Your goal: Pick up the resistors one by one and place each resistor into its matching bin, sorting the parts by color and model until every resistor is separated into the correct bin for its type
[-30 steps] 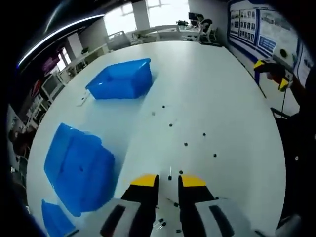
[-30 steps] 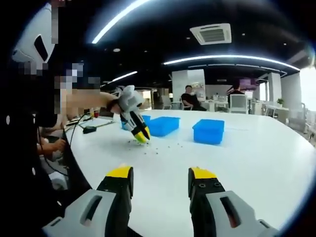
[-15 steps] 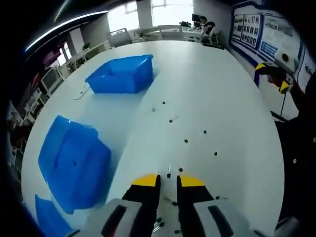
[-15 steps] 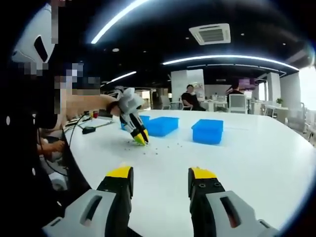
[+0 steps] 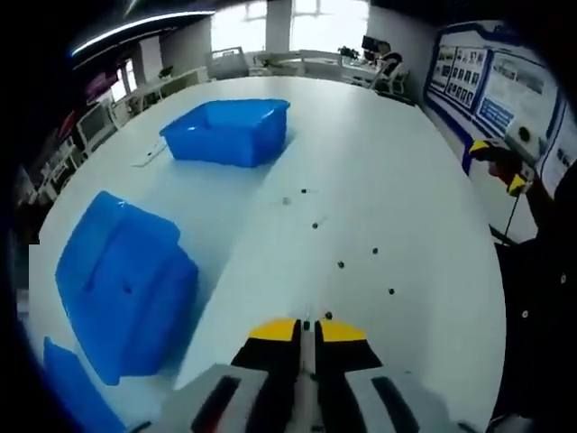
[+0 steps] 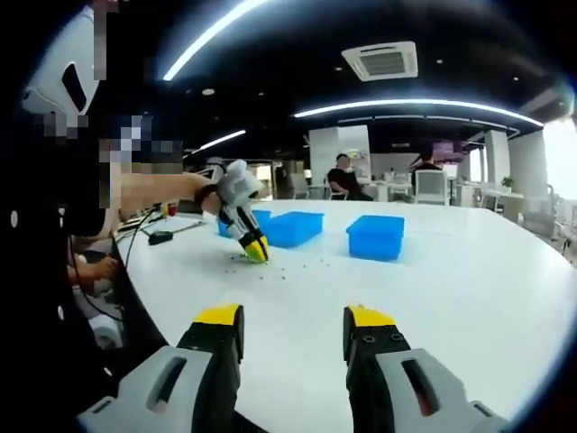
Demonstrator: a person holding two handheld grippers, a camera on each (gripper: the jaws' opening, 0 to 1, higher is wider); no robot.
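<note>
Small dark resistors lie scattered on the white table. In the left gripper view my left gripper is down at the table, its yellow-tipped jaws closed on one small resistor. The right gripper view shows that same left gripper tipped down among the loose resistors. My right gripper hovers open and empty above the near table edge; it also appears far right as the right gripper. Blue bins stand at the far bin and the near bin.
A third blue bin's corner sits at the lower left. In the right gripper view two blue bins stand behind the parts. A person's arm holds the left gripper; people sit at desks behind.
My left gripper's jaws have closed from a clear gap to nearly touching around a resistor, and it has dipped slightly toward the table. The right gripper has stayed still and open.
</note>
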